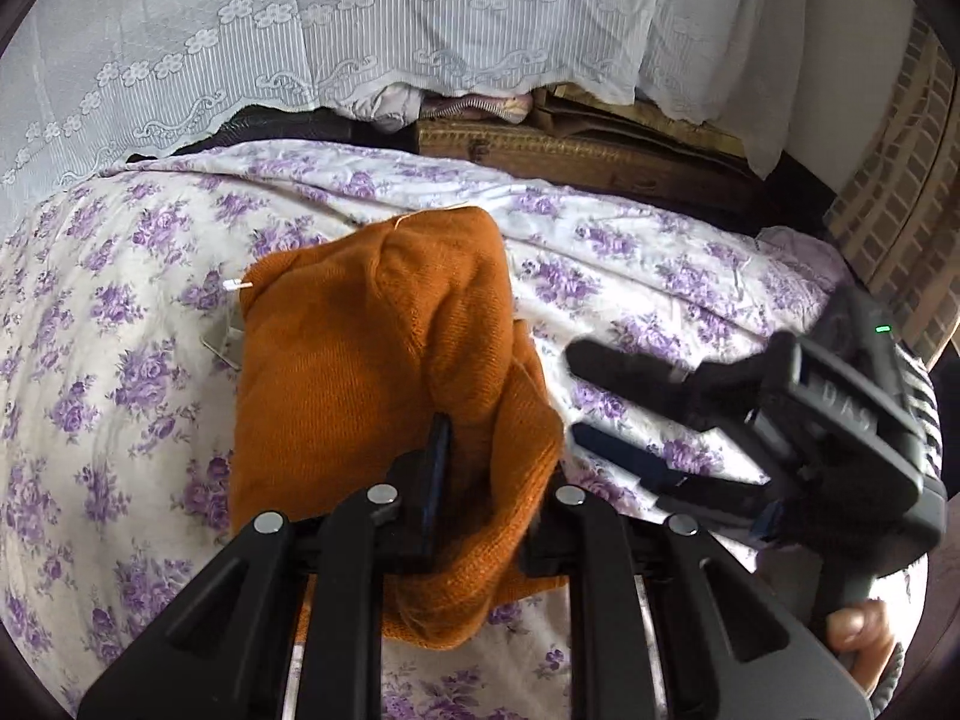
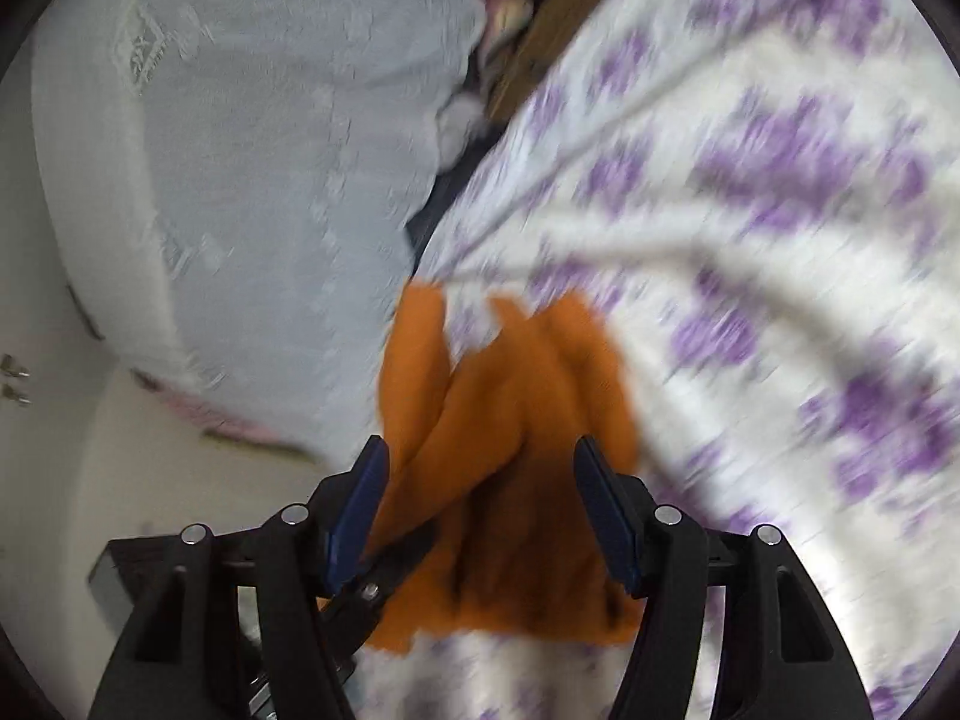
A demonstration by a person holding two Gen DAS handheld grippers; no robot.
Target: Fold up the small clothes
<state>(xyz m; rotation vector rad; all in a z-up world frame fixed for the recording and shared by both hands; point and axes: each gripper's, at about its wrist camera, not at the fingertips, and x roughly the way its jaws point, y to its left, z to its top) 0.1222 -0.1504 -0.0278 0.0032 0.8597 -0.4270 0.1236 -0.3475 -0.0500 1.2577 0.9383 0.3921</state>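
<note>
An orange knitted garment (image 1: 384, 348) lies bunched on the floral bedsheet (image 1: 108, 312). My left gripper (image 1: 474, 480) is shut on the orange garment's near edge; its left finger (image 1: 438, 456) shows and the right one is hidden under the cloth. My right gripper (image 1: 588, 396) is seen from the left wrist view, open and empty, just right of the garment. In the blurred right wrist view the right gripper (image 2: 480, 468) is open, with the orange garment (image 2: 510, 420) lying between and beyond its fingers.
A white lace curtain (image 1: 300, 30) hangs behind the bed. A woven brown chest (image 1: 570, 156) with folded items on it stands at the back. A brick-patterned wall (image 1: 900, 192) is at the right. A white tag (image 1: 237, 285) sticks out at the garment's left.
</note>
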